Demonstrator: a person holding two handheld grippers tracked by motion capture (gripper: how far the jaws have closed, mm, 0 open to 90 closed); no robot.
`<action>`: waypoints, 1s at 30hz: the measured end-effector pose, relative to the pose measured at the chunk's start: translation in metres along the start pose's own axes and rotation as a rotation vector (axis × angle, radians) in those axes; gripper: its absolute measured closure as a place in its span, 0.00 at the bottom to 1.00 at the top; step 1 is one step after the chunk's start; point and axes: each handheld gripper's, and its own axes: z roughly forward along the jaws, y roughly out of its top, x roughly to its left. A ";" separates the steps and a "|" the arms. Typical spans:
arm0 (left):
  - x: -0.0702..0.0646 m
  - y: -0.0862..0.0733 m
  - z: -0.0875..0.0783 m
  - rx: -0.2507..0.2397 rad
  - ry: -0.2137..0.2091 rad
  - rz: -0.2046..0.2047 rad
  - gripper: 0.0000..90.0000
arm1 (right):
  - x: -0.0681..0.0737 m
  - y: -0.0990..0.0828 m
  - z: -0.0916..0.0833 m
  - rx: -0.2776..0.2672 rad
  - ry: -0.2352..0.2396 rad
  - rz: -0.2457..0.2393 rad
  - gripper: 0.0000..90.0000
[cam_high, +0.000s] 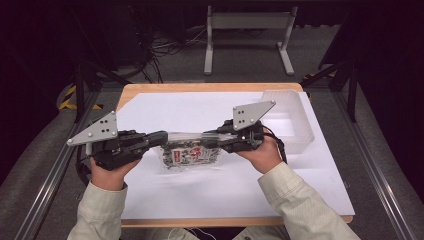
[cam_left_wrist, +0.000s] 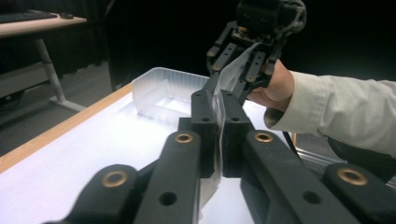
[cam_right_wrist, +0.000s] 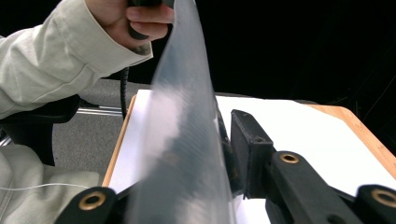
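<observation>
A clear plastic bag (cam_high: 187, 152) with a dark, red-labelled filling hangs stretched between my two grippers just above the white sheet (cam_high: 225, 190). My left gripper (cam_high: 162, 136) is shut on the bag's left edge. In the left gripper view its jaws (cam_left_wrist: 218, 100) pinch the thin film (cam_left_wrist: 216, 140). My right gripper (cam_high: 210, 137) is shut on the bag's right edge. In the right gripper view the film (cam_right_wrist: 182, 121) rises in front of the jaws (cam_right_wrist: 224, 126) and hides the left one. The right gripper (cam_left_wrist: 243, 60) also shows farther off in the left gripper view.
A clear plastic tray (cam_high: 292, 117) stands at the table's far right corner, also seen in the left gripper view (cam_left_wrist: 159, 88). The wooden table edge (cam_high: 200, 87) frames the white sheet. A metal desk frame (cam_high: 247, 22) stands on the floor beyond.
</observation>
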 end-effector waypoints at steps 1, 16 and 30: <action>0.000 0.000 0.000 0.000 0.000 0.000 0.86 | 0.003 0.002 -0.001 -0.003 -0.001 0.002 0.82; 0.012 -0.007 -0.005 -0.018 0.173 -0.021 0.24 | -0.003 0.010 -0.023 0.007 -0.094 0.047 0.85; 0.033 -0.036 -0.001 0.032 0.220 -0.058 0.16 | -0.021 0.010 -0.076 -0.004 -0.257 0.125 0.85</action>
